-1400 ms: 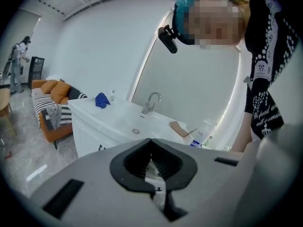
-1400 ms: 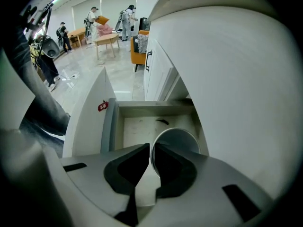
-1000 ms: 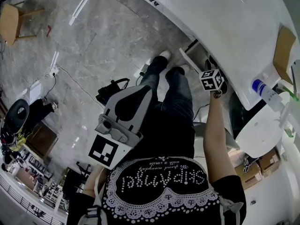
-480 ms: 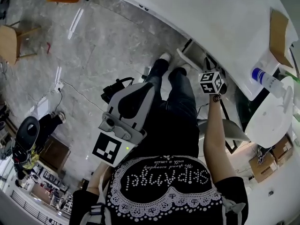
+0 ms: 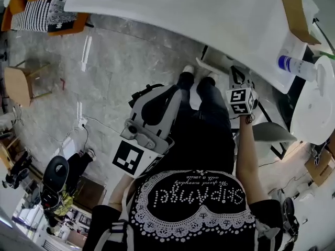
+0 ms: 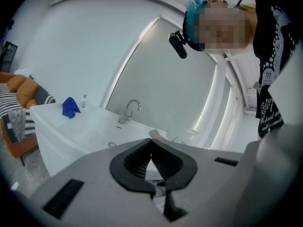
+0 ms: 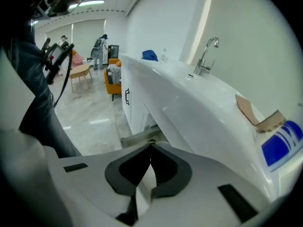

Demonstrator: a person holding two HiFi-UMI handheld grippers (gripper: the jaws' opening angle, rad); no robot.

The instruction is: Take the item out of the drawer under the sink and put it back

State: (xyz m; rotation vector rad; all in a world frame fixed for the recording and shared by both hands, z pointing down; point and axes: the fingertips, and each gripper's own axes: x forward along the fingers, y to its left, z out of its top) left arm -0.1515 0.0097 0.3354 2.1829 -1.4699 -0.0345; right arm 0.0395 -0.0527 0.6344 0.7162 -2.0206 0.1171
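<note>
- The right gripper (image 7: 150, 148) had just been closing; its jaws met tip to tip with nothing seen between them, so it carried nothing.
- The left gripper (image 6: 151, 141) was shut as well, its pads touching at the tips and empty; only the white counter (image 6: 90, 126) and the faucet (image 6: 130, 109) showed beyond it.
- The item itself appeared in no view; by my judgement it lay inside the drawer or out of frame, and I could not tell which.
- What looked like the pulled-out drawer (image 7: 137, 138) showed as a pale ledge under the counter's overhang, just beyond the right gripper's tips and lower than them; a cabinet door with a black handle (image 7: 127, 96) stood further along the same front.
- The drawer's long axis ran along the counter's front edge, across the line on which the right gripper pointed.
- In the head view the right hand was held close to the counter's edge, above the drawer's white front by the person's feet; the left gripper hung before the body on the floor side, well apart from the cabinet; the right hand was plainly the nearer.
- Any coming reach would, I judge, turn on this: the drawer lay ahead of and below the right gripper, tucked beneath the overhang, so the jaws would need to open and go down and in under the edge.
- A blue-labelled bottle (image 5: 296, 67) and a cardboard piece (image 5: 296, 12) lay on the counter, away from both grippers.
</note>
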